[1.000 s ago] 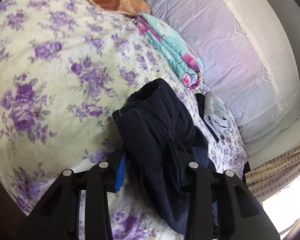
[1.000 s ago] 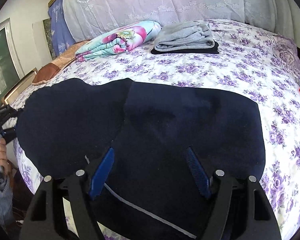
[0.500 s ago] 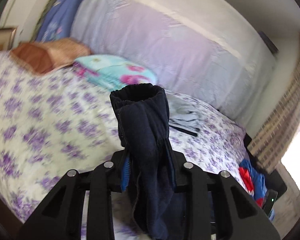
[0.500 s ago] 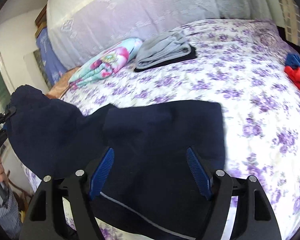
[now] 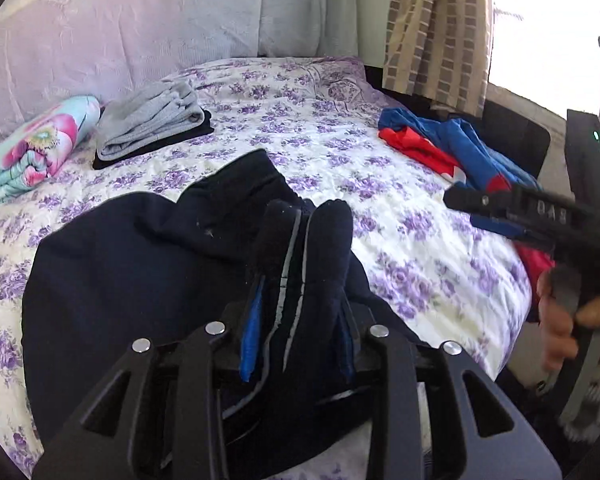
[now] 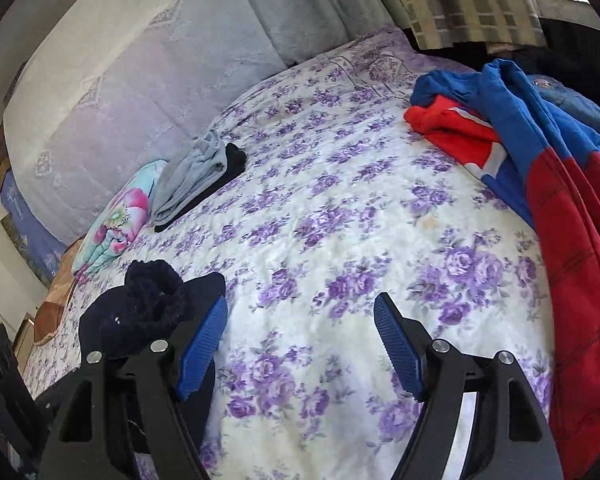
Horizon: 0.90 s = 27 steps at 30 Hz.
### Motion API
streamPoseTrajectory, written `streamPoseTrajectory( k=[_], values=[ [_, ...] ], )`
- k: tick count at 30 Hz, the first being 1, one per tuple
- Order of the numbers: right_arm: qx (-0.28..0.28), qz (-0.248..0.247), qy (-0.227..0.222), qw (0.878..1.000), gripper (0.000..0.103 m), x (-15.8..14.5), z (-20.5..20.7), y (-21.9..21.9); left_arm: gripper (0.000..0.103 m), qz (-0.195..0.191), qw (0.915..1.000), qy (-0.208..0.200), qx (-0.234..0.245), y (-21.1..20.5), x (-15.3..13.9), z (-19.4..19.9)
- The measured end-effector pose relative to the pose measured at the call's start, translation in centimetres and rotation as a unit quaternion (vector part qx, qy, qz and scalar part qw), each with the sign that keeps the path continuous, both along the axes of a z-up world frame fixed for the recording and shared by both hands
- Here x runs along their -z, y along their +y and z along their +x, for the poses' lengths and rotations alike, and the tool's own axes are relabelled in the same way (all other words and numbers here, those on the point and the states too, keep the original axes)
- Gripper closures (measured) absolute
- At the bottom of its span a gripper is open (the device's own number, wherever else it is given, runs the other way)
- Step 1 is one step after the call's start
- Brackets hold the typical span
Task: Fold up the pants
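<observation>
Left claw (image 5: 300,328): jaws narrowly apart and opening at this moment, with a bunched fold of the dark navy pants (image 5: 140,280) between the blue pads, which touch the cloth on both sides. Two grey side stripes of the garment run up between the fingers. The rest of the pants lies spread on the bed (image 5: 420,248) near its front edge, toward the front left corner.

Right claw (image 6: 300,344): jaws wide apart, nothing between the pads; only the floral bedcover shows below them. Its left finger (image 6: 204,340) stands just beside a bunched end of the pants (image 6: 148,304); contact cannot be determined.

In the left wrist view the right claw (image 5: 500,208) appears over the bed's right edge, gripped by a hand (image 5: 560,320).
</observation>
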State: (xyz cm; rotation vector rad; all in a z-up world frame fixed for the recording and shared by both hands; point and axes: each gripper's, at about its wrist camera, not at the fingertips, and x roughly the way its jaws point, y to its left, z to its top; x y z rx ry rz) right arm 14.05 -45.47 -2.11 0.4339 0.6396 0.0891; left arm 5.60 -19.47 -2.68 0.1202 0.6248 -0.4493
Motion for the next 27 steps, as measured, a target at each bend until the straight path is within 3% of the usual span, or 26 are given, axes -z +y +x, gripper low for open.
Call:
streamPoseTrajectory(
  k=[2, 3, 4, 5, 7, 11, 13, 19, 20, 21, 23, 27],
  values=[
    [-0.002, 0.007, 0.002, 1.000, 0.027, 0.3, 0.1, -0.1, 0.061, -0.033, 0.9992, 0.002, 0.021, 1.3, -1.0, -0.8],
    [-0.007, 0.013, 0.001, 1.000, 0.027, 0.3, 0.2, 0.3, 0.049, -0.060, 0.9977, 0.007, 0.032, 2.0, -1.7, -1.1],
    [-0.015, 0.019, -0.003, 1.000, 0.027, 0.1, 0.3, 0.7, 0.035, -0.087, 0.9959, 0.006, 0.024, 3.3, -2.6, -1.5],
    [-0.026, 0.024, -0.008, 0.999, 0.027, -0.2, 0.4, 1.3, 0.032, -0.104, 0.9946, 0.000, 0.010, 4.2, -3.1, -1.9],
    [-0.054, 0.017, -0.022, 0.998, 0.027, -1.4, 0.6, 3.6, 0.031, -0.128, 0.9914, -0.011, -0.023, 6.6, -4.4, -2.0],
    [-0.130, -0.003, -0.045, 0.990, 0.027, -3.9, 0.4, 8.7, 0.031, -0.155, 0.9839, 0.010, -0.088, 11.0, -4.7, -0.8],
    [-0.167, -0.017, -0.042, 0.985, 0.027, -4.1, 0.8, 11.1, 0.031, -0.153, 0.9811, 0.027, -0.115, 12.4, -4.2, 0.0],
    [-0.209, -0.073, -0.040, 0.974, 0.027, -2.4, 1.2, 14.2, 0.030, -0.138, 0.9760, 0.080, -0.148, 14.3, -0.7, 2.4],
    [-0.212, -0.084, -0.047, 0.973, 0.030, -2.3, 0.8, 14.4, 0.029, -0.135, 0.9753, 0.089, -0.150, 14.2, 0.0, 2.7],
    [-0.217, -0.098, -0.056, 0.970, 0.041, -2.4, 0.6, 14.8, 0.028, -0.131, 0.9752, 0.096, -0.150, 14.2, 0.5, 2.9],
    [-0.223, -0.127, -0.061, 0.964, 0.052, -2.3, 0.4, 15.4, 0.028, -0.121, 0.9755, 0.103, -0.153, 14.2, 1.6, 3.5],
    [-0.232, -0.150, -0.062, 0.959, 0.057, -2.3, 0.0, 15.1, 0.028, -0.117, 0.9759, 0.104, -0.152, 14.0, 2.2, 3.4]
  ],
)
